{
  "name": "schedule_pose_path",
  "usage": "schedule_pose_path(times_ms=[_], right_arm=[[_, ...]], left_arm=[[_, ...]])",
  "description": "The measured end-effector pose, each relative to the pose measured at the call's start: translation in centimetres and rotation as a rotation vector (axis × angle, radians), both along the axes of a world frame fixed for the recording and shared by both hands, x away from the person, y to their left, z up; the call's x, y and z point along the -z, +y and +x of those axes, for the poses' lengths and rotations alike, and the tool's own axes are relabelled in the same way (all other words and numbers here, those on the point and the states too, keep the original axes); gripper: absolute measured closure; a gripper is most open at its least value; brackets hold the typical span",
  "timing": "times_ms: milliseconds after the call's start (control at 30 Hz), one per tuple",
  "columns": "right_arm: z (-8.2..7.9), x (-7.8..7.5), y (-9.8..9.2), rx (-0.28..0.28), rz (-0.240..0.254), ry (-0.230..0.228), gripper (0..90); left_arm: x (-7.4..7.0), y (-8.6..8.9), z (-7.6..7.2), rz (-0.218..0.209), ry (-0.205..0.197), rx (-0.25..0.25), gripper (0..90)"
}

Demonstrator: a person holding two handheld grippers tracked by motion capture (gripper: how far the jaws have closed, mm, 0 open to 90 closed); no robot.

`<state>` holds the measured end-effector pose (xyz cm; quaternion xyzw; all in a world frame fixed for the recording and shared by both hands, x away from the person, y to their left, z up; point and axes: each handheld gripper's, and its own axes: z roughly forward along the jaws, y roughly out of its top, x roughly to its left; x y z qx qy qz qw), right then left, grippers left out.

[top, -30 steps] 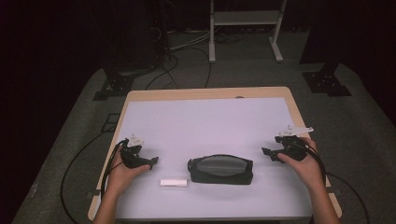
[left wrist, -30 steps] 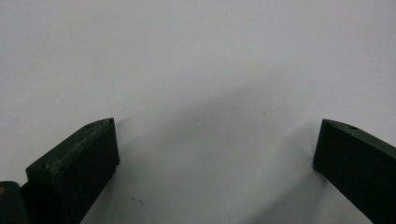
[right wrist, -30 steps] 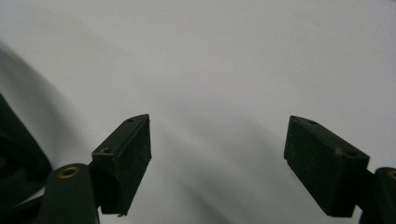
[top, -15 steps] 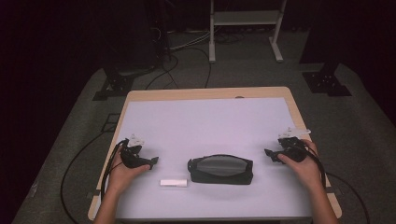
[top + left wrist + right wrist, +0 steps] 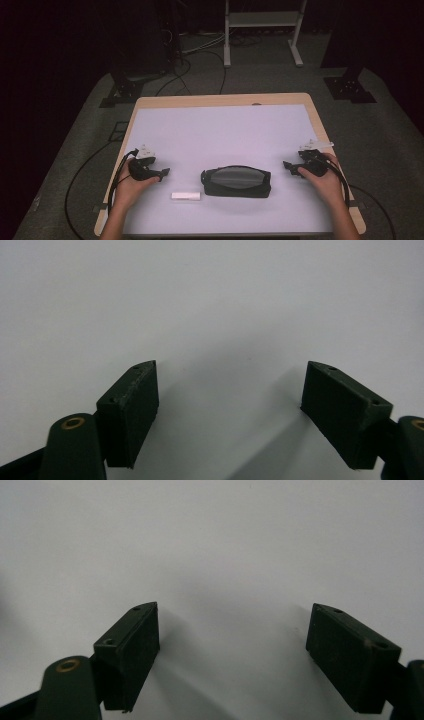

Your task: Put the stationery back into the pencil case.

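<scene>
A dark zip pouch (image 5: 236, 181) lies flat on the white mat (image 5: 225, 135), near the front middle. A small white oblong object (image 5: 185, 196) rests just left of it. My left gripper (image 5: 162, 174) sits low on the mat, left of both, pointing toward the pouch. Its jaws have just been closing but still stand apart, with bare mat between them (image 5: 230, 375). My right gripper (image 5: 287, 166) rests right of the pouch and points at it, open and holding nothing (image 5: 232, 615).
The mat covers a wooden table (image 5: 220, 101) whose edge shows at the back and sides. Cables (image 5: 90, 175) trail off the left side onto grey carpet. A white metal stand (image 5: 262, 30) and dark equipment bases stand behind the table.
The right hand has drifted slightly toward the front edge. The left hand, pouch and white object lie as before.
</scene>
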<state>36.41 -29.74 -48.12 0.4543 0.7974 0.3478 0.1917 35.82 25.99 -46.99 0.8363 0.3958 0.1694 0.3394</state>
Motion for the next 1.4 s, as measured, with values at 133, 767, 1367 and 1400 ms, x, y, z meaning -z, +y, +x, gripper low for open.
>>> schedule_pose_path(times_ms=[133, 767, 1367, 1400], right_arm=[[-0.1, 0.2, 0.0, 0.008, 0.008, -0.014, 19.0], [-0.1, 0.3, 0.0, 0.011, 0.013, -0.015, 18.8], [-0.1, 0.3, 0.0, 0.011, 0.014, -0.014, 18.8], [-0.1, 0.3, 0.0, 0.011, 0.014, -0.014, 18.9]], left_arm=[[-0.6, -0.4, -0.6, -0.011, 0.013, 0.032, 26.7], [-2.8, -1.7, -3.0, -0.007, 0.033, 0.174, 31.3], [-3.8, -3.4, -4.3, 0.062, 0.096, 0.325, 35.1], [-3.8, -3.6, -4.4, 0.068, 0.101, 0.336, 35.3]])
